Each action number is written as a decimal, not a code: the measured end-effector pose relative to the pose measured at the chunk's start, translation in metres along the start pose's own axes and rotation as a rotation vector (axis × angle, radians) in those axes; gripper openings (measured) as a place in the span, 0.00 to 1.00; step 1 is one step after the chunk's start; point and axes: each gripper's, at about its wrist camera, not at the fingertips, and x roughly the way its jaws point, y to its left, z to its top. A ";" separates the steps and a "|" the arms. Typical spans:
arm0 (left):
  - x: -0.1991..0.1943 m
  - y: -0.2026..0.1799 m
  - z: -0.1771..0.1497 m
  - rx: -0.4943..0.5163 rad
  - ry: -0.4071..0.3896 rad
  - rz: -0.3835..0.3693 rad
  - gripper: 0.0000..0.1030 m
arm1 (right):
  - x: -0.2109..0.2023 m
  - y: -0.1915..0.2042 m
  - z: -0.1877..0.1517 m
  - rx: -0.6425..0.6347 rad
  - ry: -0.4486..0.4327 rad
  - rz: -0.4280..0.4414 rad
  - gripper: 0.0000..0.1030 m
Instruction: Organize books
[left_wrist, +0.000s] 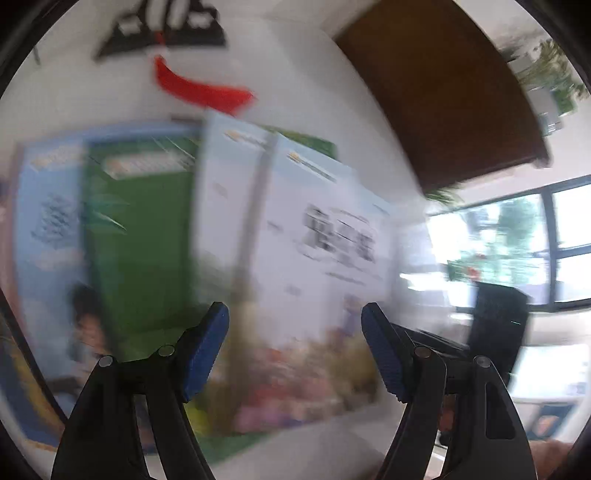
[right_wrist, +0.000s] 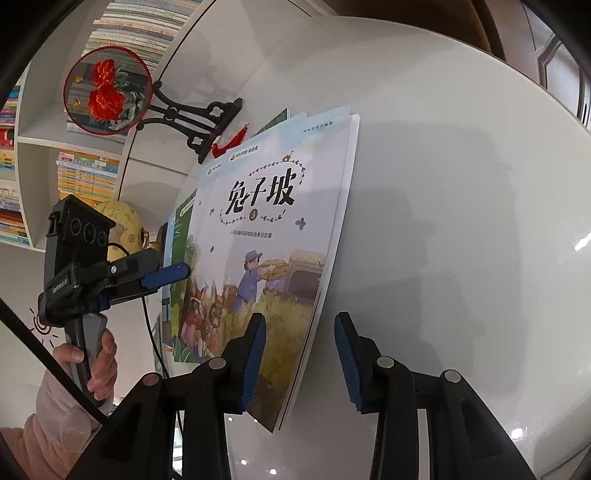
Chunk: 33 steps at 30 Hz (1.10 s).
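Blue-padded right gripper (right_wrist: 300, 356) nearest the lens, jaws spread wide and clamped on nothing, left finger (right_wrist: 255, 358) overlapping the lower part of the front book's cover, contact impossible to judge. Front book (right_wrist: 273, 236), pale cover with dark brush title, a farmer and rabbits in a field, standing tilted against a glossy white curved surface (right_wrist: 443, 221); no tabletop edge visible to place it by. Just behind it, more thin books (right_wrist: 181, 266), one green, fanned out leftward. Left gripper (right_wrist: 173, 274) seen from the side at the left, held in a hand (right_wrist: 99, 354) in a pink sleeve, one blue pad reaching toward the fanned books, touching or not unclear. Left wrist view heavily blurred: left gripper (left_wrist: 295, 350) jaws wide apart, empty, facing the white-covered book (left_wrist: 317, 251) with the green book (left_wrist: 140, 236) and a blue one beside it. Round red-flower fan (right_wrist: 107, 90) on a black stand above; shelves (right_wrist: 22, 155) of stacked books at far left.
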 end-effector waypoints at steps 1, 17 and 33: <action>-0.001 0.004 0.000 -0.005 0.002 -0.019 0.71 | 0.000 0.000 0.000 -0.001 0.000 0.001 0.37; 0.013 -0.007 -0.033 0.088 0.119 -0.301 0.68 | -0.014 -0.011 0.008 -0.034 -0.088 0.040 0.54; 0.056 -0.013 -0.021 0.005 0.139 -0.393 0.59 | -0.021 -0.051 -0.007 0.125 -0.120 0.261 0.27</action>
